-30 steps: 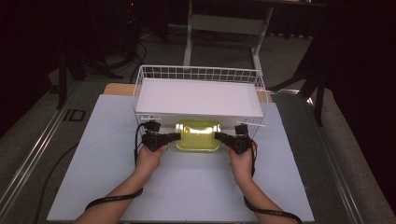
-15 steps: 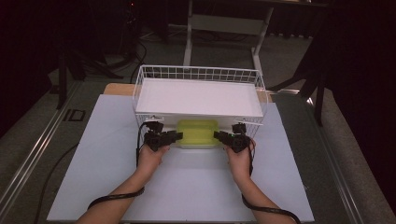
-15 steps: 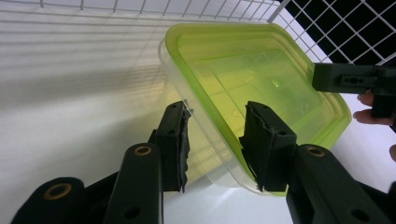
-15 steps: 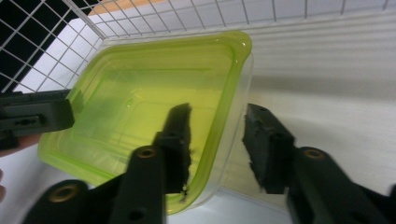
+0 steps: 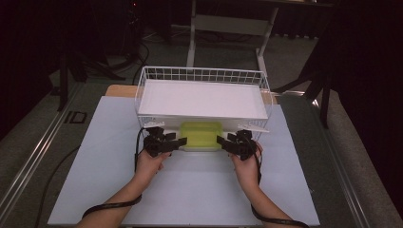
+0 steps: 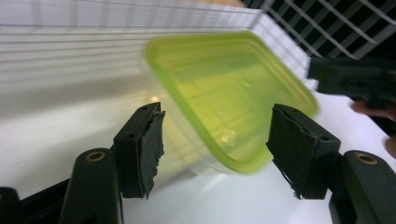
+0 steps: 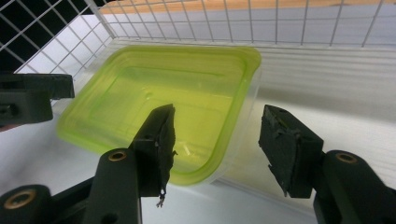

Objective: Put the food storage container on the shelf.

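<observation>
The bench (image 5: 190,190) is covered by a white sheet, and a white wire basket (image 5: 202,76) with a white shelf board stands at its 12 o'clock end. A clear container with a yellow-green lid (image 5: 201,135) is set under the shelf, at the 6 o'clock edge of the basket, resting on the white surface. In both gripper views the container is seen tucked against the wire wall.

The left tongs (image 5: 181,141) are held at the container's 9 o'clock end, the right tongs (image 5: 221,141) at its 3 o'clock end. Both pairs have just been opening. In the left gripper view the jaws stand apart on either side of the lid's corner, clear of it; the same is seen in the right gripper view. Nothing is gripped by either pair.

The step in hand is judged to be the release of the container in its place under the shelf. For a clean release, the jaws are to be opened fully before any withdrawal, so that the lid rim is not dragged. Each pair is then to be drawn straight back toward 6 o'clock, level with the bench, and kept clear of the basket wires and the shelf edge above. The container should be left square to the basket.
</observation>
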